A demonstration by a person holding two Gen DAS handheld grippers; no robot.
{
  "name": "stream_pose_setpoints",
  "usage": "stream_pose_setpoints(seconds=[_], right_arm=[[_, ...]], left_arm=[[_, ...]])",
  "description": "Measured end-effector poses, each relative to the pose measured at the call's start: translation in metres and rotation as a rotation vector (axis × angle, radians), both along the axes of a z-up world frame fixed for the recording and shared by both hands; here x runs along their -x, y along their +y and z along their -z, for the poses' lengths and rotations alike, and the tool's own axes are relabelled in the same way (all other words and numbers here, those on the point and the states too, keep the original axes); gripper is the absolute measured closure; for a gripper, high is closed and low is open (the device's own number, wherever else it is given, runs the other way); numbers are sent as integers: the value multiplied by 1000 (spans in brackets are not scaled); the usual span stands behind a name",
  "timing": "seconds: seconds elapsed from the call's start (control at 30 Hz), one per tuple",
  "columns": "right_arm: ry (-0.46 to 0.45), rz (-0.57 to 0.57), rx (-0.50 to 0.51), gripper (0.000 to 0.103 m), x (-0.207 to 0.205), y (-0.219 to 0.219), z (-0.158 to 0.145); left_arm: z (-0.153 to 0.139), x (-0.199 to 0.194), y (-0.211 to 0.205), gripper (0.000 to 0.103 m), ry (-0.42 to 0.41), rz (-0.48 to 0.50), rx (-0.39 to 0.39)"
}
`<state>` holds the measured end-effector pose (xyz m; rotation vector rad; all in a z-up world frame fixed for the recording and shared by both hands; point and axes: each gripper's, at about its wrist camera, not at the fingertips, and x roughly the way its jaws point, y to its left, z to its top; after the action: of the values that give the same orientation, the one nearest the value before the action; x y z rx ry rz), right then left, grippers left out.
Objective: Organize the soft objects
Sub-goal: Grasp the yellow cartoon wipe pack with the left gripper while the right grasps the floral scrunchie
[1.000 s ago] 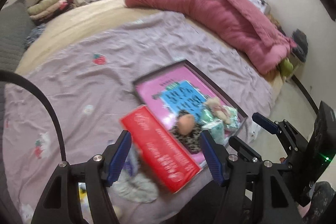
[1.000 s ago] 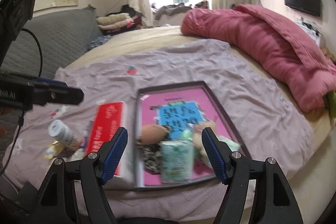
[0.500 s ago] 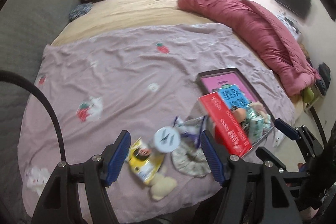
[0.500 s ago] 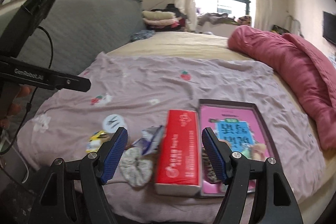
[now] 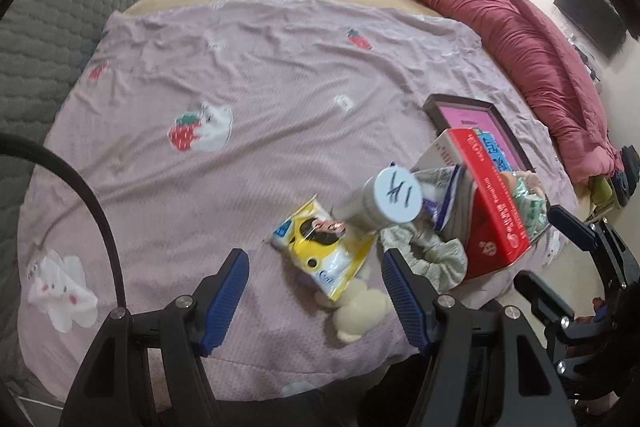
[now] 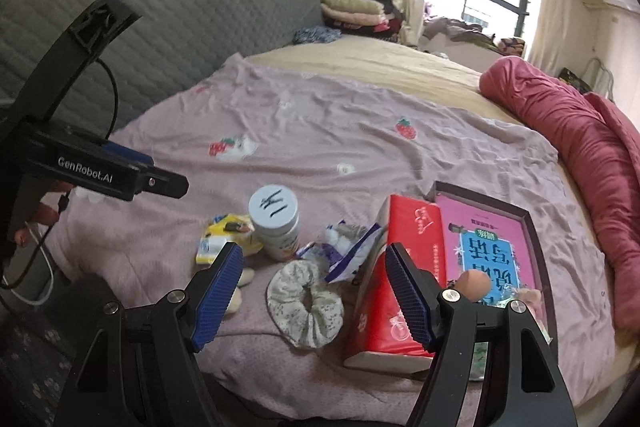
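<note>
A pale floral scrunchie lies on the pink sheet between my right gripper's fingers; it also shows in the left wrist view. A cream plush toy lies by a yellow packet. A white-lidded bottle stands behind them. A red tissue box leans against a dark tray that holds a pink book and small soft toys. My left gripper is open and empty just before the packet. My right gripper is open and empty above the scrunchie.
A torn purple-white wrapper lies between bottle and box. A rolled red duvet runs along the bed's right side. A grey quilted headboard stands at the left. Folded clothes are stacked behind the bed.
Both grippers have swung left, away from the tray toward the loose items. The scrunchie, bottle and packet now sit in front of the fingers. Both grippers stay open.
</note>
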<state>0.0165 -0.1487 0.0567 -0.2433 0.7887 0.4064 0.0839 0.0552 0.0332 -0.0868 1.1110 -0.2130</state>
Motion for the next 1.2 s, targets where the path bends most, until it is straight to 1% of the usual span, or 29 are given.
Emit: stream_pose_setpoints(seconds=[0.33,0.5,0.53,0.63,0.77,0.9,1.03,1.2], right_arm=[[96,-49,68,28,-6,24,48],[138,-30,141,28,-13,33,76],[155,-19,151,28,-16,34,82],[169,-3,160,28,-21,33,92],[178,6,157,28,-29,31,98],[180,8,151,28,-33,31,101],[176,12,154,28,-35,31,103],[174,5,183,28,-36,34,111]], left_arm=[[46,-17,23,34,107,-67,68],[69,-30,30,34,164,-104,98],[73,-33,31,34,174,-111,112],[80,-41,32,34,197,-122,161],[87,-51,27,34,216,-127,192],[97,-61,28,34,251,-164,236],[112,-71,27,34,302,-199,286],[130,-79,26,34,361,-248,372]])
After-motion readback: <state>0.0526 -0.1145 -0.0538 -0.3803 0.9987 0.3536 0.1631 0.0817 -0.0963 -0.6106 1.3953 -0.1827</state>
